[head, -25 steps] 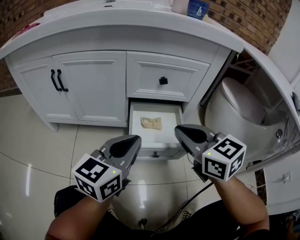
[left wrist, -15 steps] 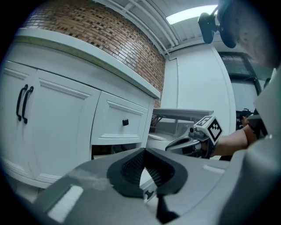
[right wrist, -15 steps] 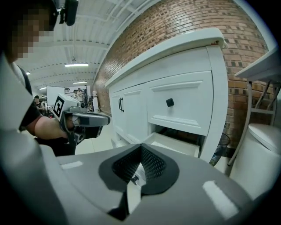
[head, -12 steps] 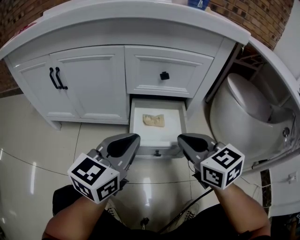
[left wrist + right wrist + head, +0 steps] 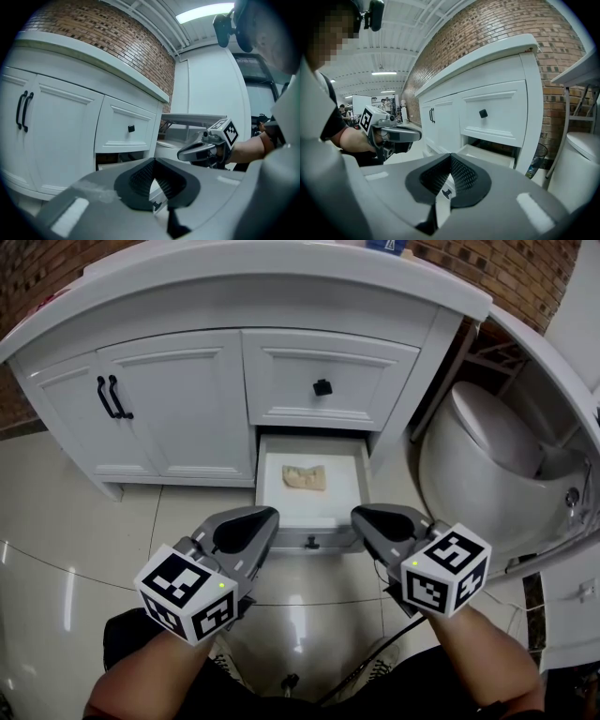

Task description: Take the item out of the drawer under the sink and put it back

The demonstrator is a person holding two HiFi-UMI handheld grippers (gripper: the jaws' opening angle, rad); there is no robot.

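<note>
- Plainly, the low white pull-out drawer point(image 5: 310, 509) under the white panelled sink cabinet point(image 5: 178, 409) stands open, below a shut upper drawer with a black knob point(image 5: 322, 387).
- The task's thing, a small crumpled tan item point(image 5: 306, 477), lies on the drawer floor toward the back, touched by neither tool.
- The left gripper point(image 5: 260, 520) hovers in front of the drawer's left corner. Its own view shows the ribbed jaws closed together with nothing between them.
- The right gripper point(image 5: 368, 517) hangs at the drawer's right corner, likewise closed on nothing.
- Judging progress: the drawer is open, but nothing is held. These views alone cannot tell whether the item awaits lifting or has been returned.
- If the former, a gripper must spread its jaws, reach in and lift. If the latter, only pushing the drawer shut remains.
</note>
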